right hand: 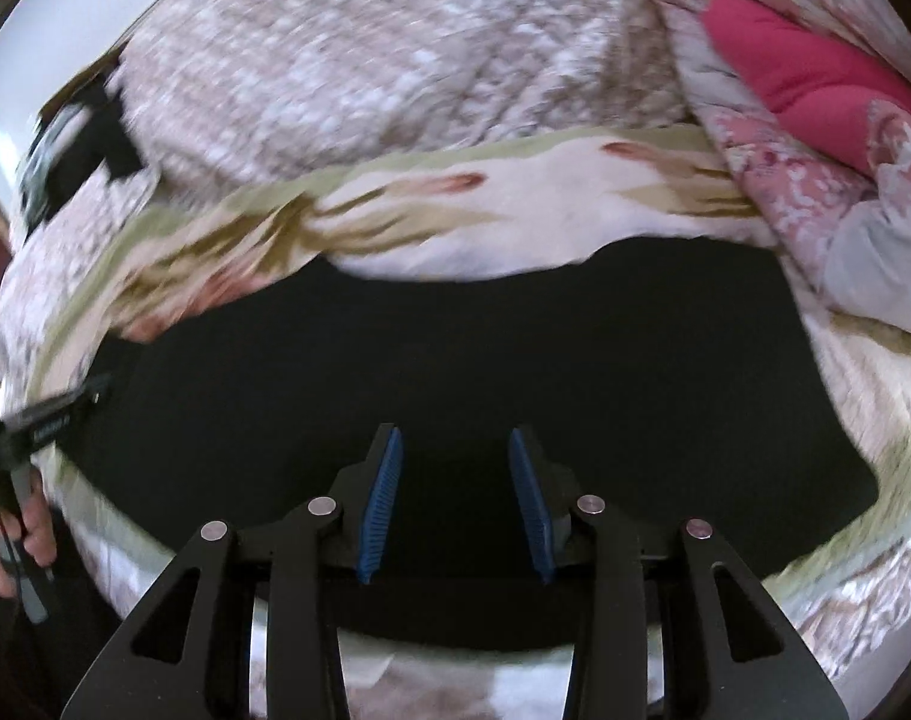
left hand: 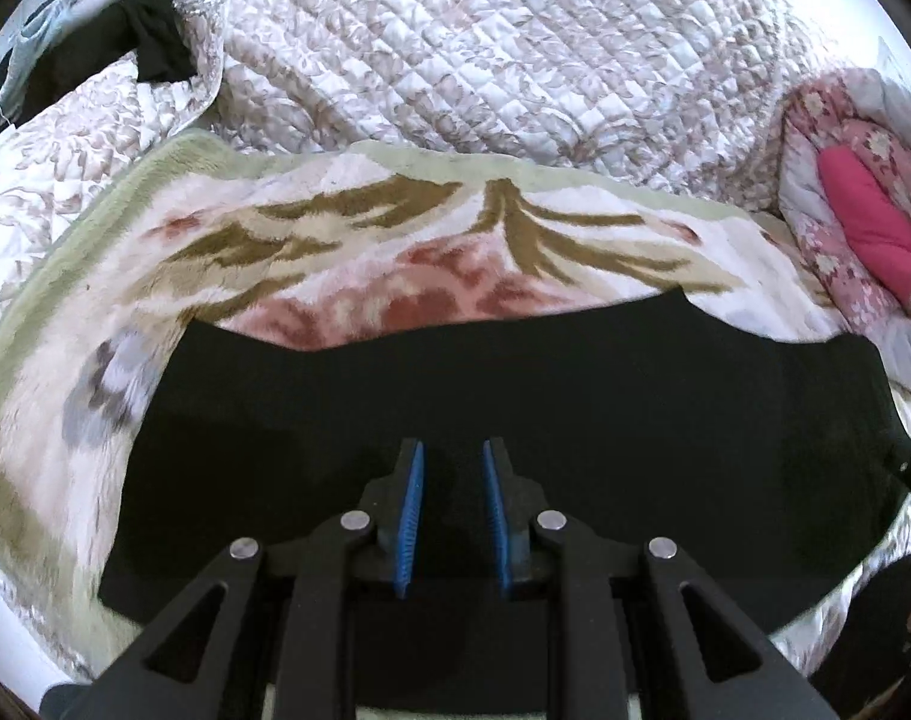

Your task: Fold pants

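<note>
I see the black pants [left hand: 515, 396] lying flat as a wide dark panel on a plush floral blanket [left hand: 347, 252] spread over the bed. My left gripper [left hand: 452, 510] hovers over the near part of the pants, its jaws parted by a narrow gap, with only black cloth showing between the blue pads [left hand: 412, 516]; they grip nothing that I can see. My right gripper [right hand: 455, 498] is also above the pants [right hand: 455, 348], its jaws set wider apart and likewise empty, though this view is blurred. Beyond the blanket [right hand: 515, 210] lies a quilted bedspread [left hand: 455, 42] in white and tan. At the right edge sits a bundled pink floral quilt [left hand: 845, 222] with a bright pink lining showing in its fold. In the right wrist view the person's left hand [right hand: 11, 528] shows at the far left, holding the other gripper's handle. At the top left of the left wrist view some dark clothing [left hand: 149, 42] hangs by a pale rail.
</note>
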`<action>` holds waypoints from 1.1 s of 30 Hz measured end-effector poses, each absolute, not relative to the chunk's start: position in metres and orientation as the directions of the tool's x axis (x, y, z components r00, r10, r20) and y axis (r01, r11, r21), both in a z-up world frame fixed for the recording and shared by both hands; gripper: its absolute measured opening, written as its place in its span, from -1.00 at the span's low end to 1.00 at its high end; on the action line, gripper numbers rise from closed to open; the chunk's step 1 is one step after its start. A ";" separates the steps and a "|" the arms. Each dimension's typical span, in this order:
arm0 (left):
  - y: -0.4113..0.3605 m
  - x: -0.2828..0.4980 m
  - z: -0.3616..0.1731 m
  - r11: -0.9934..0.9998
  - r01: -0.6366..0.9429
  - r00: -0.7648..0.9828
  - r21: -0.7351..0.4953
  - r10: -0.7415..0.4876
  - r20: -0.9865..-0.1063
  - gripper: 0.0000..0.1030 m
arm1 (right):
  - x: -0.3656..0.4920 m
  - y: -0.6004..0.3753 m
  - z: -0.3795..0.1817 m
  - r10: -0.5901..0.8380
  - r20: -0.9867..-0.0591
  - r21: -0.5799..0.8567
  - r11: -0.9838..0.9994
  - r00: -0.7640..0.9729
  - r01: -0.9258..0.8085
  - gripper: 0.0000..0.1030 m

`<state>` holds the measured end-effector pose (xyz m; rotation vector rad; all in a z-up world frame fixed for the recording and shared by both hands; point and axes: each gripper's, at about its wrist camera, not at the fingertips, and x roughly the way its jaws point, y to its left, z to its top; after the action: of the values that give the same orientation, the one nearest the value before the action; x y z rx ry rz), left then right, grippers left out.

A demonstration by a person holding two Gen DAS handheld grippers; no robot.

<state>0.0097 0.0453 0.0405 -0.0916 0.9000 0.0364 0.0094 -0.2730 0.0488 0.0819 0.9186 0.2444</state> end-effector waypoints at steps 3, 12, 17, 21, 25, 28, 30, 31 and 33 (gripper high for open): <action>0.037 -0.005 0.038 0.997 -0.052 0.617 -0.060 -0.016 -0.786 -0.56 | -0.008 -0.254 0.043 0.241 -0.783 0.139 0.967 0.574 -0.215 -0.25; 0.017 -0.030 0.016 0.998 -0.001 0.570 -0.061 -0.050 -0.820 -0.54 | -0.024 -0.218 0.020 0.235 -0.814 0.079 0.951 0.531 -0.300 -0.12; 0.021 -0.032 0.014 0.997 -0.002 0.570 -0.082 -0.066 -0.819 -0.46 | -0.028 -0.212 0.016 0.273 -0.809 0.088 0.932 0.521 -0.351 0.21; 0.020 -0.033 0.013 0.997 -0.001 0.572 -0.076 -0.062 -0.818 -0.42 | -0.030 -0.204 0.015 0.231 -0.811 0.031 0.935 0.538 -0.353 0.23; 0.020 -0.033 0.014 0.997 -0.002 0.572 -0.076 -0.062 -0.818 -0.39 | -0.028 -0.204 0.015 0.230 -0.815 0.035 0.936 0.532 -0.351 0.23; 0.020 -0.034 0.014 0.997 -0.006 0.571 -0.077 -0.060 -0.819 -0.39 | -0.029 -0.203 0.016 0.220 -0.818 0.027 0.938 0.532 -0.346 0.23; 0.024 -0.036 0.016 0.997 -0.019 0.572 -0.079 -0.054 -0.819 -0.39 | -0.029 -0.204 0.019 0.221 -0.821 0.036 0.940 0.527 -0.339 0.23; 0.029 -0.038 0.017 0.996 -0.032 0.573 -0.083 -0.050 -0.818 -0.39 | -0.029 -0.204 0.020 0.224 -0.822 0.044 0.942 0.524 -0.333 0.23; 0.042 -0.044 0.019 0.992 -0.080 0.580 -0.100 -0.035 -0.814 -0.39 | -0.029 -0.207 0.022 0.232 -0.823 0.067 0.946 0.518 -0.317 0.23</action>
<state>-0.0442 0.0425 0.0187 -0.1304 0.9529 0.0261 -0.0285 -0.2072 0.0225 -0.0956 0.9721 0.3298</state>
